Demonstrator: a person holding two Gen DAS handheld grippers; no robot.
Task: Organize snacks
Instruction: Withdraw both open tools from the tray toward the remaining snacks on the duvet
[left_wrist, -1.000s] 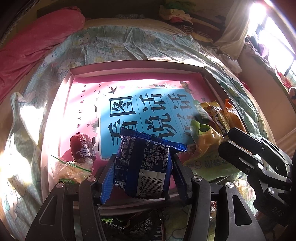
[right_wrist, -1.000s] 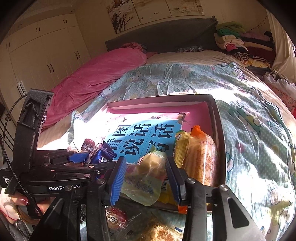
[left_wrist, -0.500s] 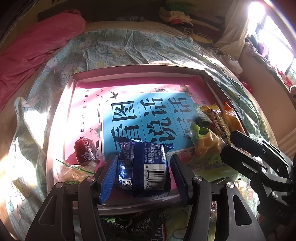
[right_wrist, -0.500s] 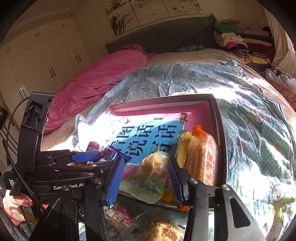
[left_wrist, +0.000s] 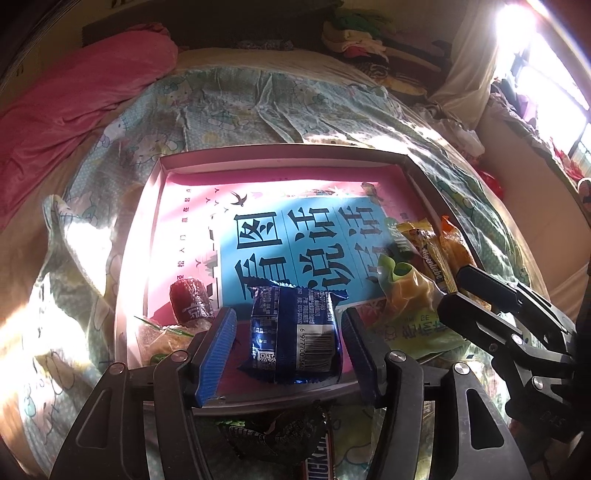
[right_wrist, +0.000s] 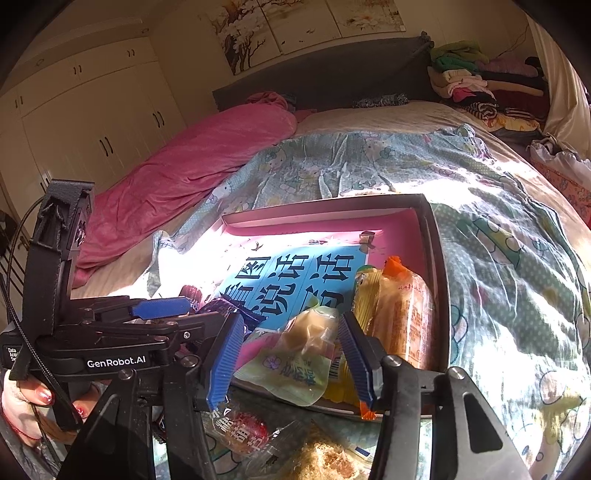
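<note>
A shallow pink box (left_wrist: 280, 155) with a blue printed sheet lies on the bed. A dark blue snack packet (left_wrist: 295, 332) lies in its near part, between the fingers of my left gripper (left_wrist: 290, 350), which is open and does not touch it. My right gripper (right_wrist: 291, 362) is open, its fingers on either side of a pale green pouch (right_wrist: 295, 362) that rests on the box's near edge. The pouch also shows in the left wrist view (left_wrist: 410, 314). Yellow and orange packets (right_wrist: 402, 314) lie along the box's right wall. A dark red sweet (left_wrist: 190, 301) lies at the near left.
Loose snacks lie on the bed in front of the box: a Snickers bar (left_wrist: 317, 458), a red-wrapped sweet (right_wrist: 240, 432) and a crumbly cake packet (right_wrist: 325, 458). A pink blanket (right_wrist: 192, 162) lies at the left. Folded clothes (right_wrist: 476, 81) are stacked at the far right.
My left gripper has opened and let go of the blue packet, which now lies flat in the box. My right gripper has drawn back slightly from the green pouch.
</note>
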